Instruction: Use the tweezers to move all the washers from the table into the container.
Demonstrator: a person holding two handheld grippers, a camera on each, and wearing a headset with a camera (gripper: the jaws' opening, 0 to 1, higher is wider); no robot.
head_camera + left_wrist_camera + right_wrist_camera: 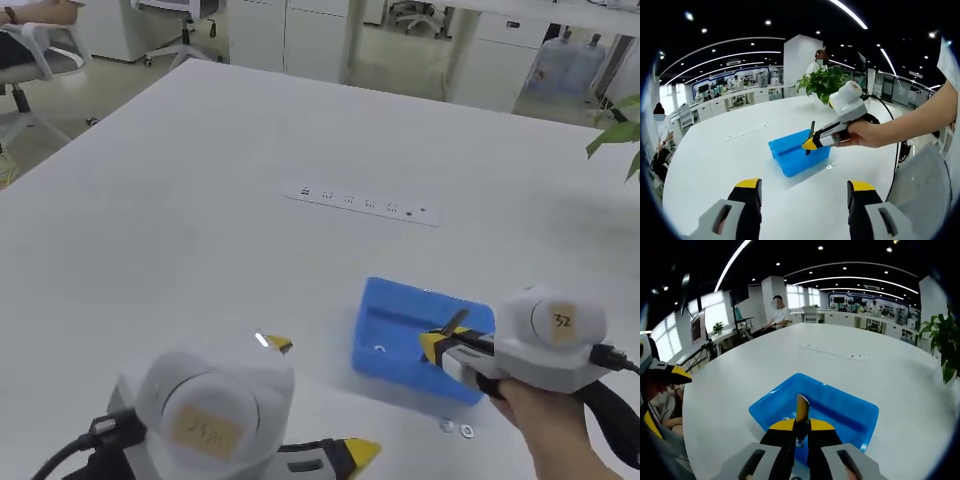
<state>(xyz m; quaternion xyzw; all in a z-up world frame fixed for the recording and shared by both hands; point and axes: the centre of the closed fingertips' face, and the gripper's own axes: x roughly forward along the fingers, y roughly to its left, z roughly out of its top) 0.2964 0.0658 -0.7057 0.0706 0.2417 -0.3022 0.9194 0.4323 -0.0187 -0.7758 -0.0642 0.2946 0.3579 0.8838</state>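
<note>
White worktop in open office carrying blue container, with power strip lying further back. Right gripper being held over container's near side, jaws being pressed together on tweezers, whose tips are being pointed over blue interior. Two washers lying on worktop just outside container, close to hand gripping right gripper. Left gripper being held low, apart from container, jaws spread wide.

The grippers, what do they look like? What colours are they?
Both are pale grey with rounded tops, black fingers tipped yellow, and black cables. The right gripper has a yellowish sticker reading 32; the left gripper has one too, but its writing is blurred.
</note>
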